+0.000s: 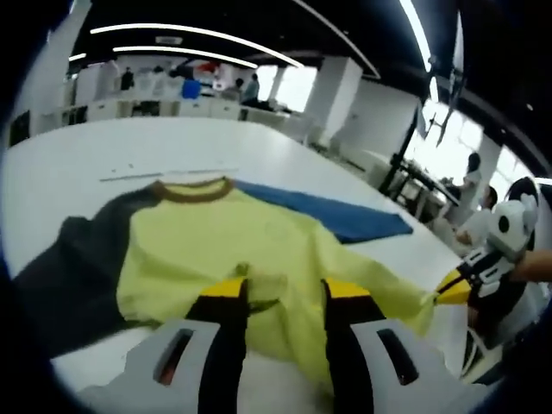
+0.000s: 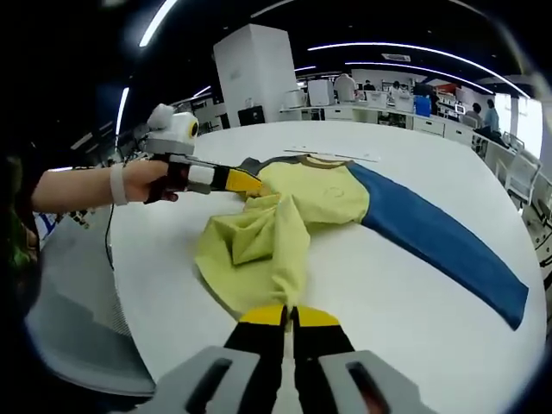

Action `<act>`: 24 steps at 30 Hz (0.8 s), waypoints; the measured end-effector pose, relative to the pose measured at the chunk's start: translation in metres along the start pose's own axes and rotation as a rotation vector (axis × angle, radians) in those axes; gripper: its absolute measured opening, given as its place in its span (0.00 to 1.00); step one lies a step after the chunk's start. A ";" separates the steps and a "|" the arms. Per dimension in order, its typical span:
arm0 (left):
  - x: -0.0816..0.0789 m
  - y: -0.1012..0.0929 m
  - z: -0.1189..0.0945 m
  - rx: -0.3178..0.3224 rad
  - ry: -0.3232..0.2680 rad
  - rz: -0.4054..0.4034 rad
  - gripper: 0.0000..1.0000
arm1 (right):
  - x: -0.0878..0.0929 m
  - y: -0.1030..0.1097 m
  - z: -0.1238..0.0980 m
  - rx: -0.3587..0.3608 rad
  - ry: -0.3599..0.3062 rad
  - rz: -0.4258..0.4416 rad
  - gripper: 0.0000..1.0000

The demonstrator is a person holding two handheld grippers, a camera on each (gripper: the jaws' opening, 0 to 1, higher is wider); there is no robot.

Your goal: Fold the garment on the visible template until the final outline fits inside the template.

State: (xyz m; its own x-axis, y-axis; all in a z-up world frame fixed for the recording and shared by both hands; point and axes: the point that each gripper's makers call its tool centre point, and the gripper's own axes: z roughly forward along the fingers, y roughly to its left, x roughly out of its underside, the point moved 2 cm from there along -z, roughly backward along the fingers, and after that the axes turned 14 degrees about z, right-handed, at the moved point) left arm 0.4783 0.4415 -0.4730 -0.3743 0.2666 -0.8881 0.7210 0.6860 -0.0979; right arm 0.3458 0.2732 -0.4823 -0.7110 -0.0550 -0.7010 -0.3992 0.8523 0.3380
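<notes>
- Left gripper view: the left gripper (image 1: pixel 285 297) holds its jaws apart over the hem of the yellow shirt (image 1: pixel 233 241), spread on the white table (image 1: pixel 78 164), dark sleeve (image 1: pixel 69 267) and blue sleeve (image 1: pixel 336 216) out to either side.
- Right gripper view: the right gripper (image 2: pixel 289 315) has its jaws closed on the shirt's bunched yellow hem near the table's edge; the other gripper reaches in, jaw state unclear here.

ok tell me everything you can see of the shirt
The shirt is a soft knit top with a yellow-green body, a brown collar, one blue sleeve stretched out flat and one dark grey sleeve. It lies on the white table, its body bunched and lifted into folds. The right gripper is shut on its hem, and the left gripper meets the fabric beside the collar; whether its fingers pinch it is unclear.
</notes>
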 end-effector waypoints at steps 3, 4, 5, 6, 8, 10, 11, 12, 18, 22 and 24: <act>0.001 0.004 -0.003 -0.004 -0.004 -0.021 0.30 | 0.000 0.000 0.000 0.001 0.001 0.001 0.00; 0.001 0.004 -0.003 -0.004 -0.002 -0.028 0.27 | 0.001 0.000 0.000 0.001 0.001 0.001 0.00; 0.001 0.005 -0.003 -0.005 -0.003 -0.033 0.25 | 0.001 0.000 0.000 0.000 0.000 0.002 0.00; 0.002 0.006 -0.002 -0.008 -0.002 -0.033 0.24 | 0.001 0.000 -0.001 0.001 0.001 0.002 0.00; 0.003 0.010 0.000 -0.020 0.004 -0.034 0.25 | 0.001 0.000 -0.001 0.001 -0.001 0.002 0.00; 0.006 0.013 0.001 -0.028 0.013 -0.042 0.24 | 0.001 0.000 -0.002 0.000 -0.003 0.005 0.00; 0.008 0.015 0.003 -0.030 0.017 -0.057 0.22 | 0.001 0.000 -0.002 0.002 -0.004 0.006 0.00; 0.009 0.015 0.004 -0.026 0.020 -0.065 0.21 | 0.001 0.000 -0.002 0.002 -0.003 0.007 0.00; 0.015 0.015 0.012 -0.026 0.035 -0.066 0.17 | 0.003 -0.001 -0.002 0.003 -0.001 0.018 0.00; 0.014 0.016 0.015 -0.026 0.033 -0.082 0.11 | 0.004 -0.003 -0.002 0.005 0.000 0.026 0.00; 0.015 0.016 0.017 -0.023 0.035 -0.089 0.08 | 0.005 -0.003 -0.001 0.006 0.002 0.027 0.00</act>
State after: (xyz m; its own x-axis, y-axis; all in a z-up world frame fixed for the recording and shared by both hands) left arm 0.4937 0.4451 -0.4956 -0.4571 0.2272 -0.8599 0.6707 0.7231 -0.1654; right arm 0.3425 0.2702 -0.4861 -0.7224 -0.0332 -0.6907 -0.3768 0.8565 0.3528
